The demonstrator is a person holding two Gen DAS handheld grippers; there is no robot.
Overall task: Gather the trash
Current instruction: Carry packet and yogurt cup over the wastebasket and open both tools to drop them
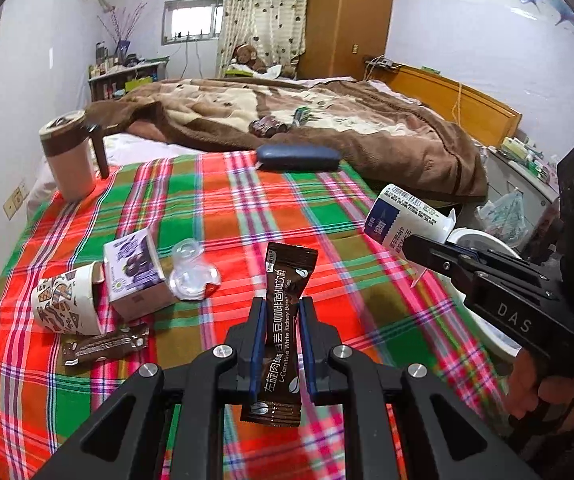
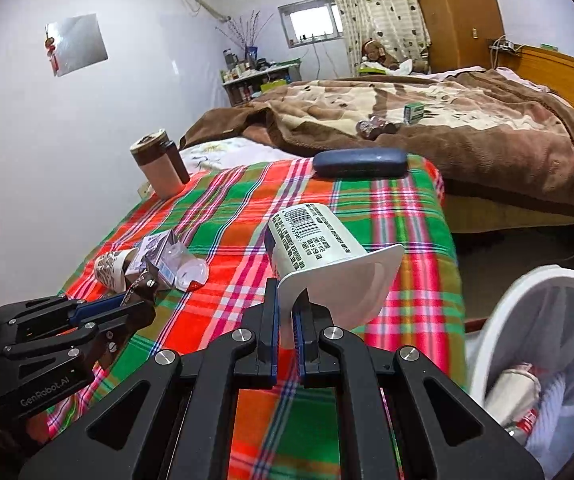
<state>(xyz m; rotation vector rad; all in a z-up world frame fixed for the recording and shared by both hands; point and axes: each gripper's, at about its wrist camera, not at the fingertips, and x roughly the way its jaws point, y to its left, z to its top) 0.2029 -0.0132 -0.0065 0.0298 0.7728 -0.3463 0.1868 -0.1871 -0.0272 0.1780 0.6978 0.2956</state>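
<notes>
Glossy foil sachet (image 1: 283, 320), woven plaid cloth (image 1: 215, 216)

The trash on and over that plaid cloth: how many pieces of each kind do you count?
Brown coffee sachets: 2, one in the left hand-held gripper, one lying on the cloth.
Cups: 2, the white yogurt cup in the right hand-held gripper, the patterned paper cup on its side.
Small cartons: 1.
Clear plastic lids: 1.
Total: 6.

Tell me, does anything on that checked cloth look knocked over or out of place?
Yes. A patterned paper cup lies tipped on its side beside a small purple-printed carton, a clear plastic lid and a brown sachet: litter strewn across the plaid cloth.
</notes>
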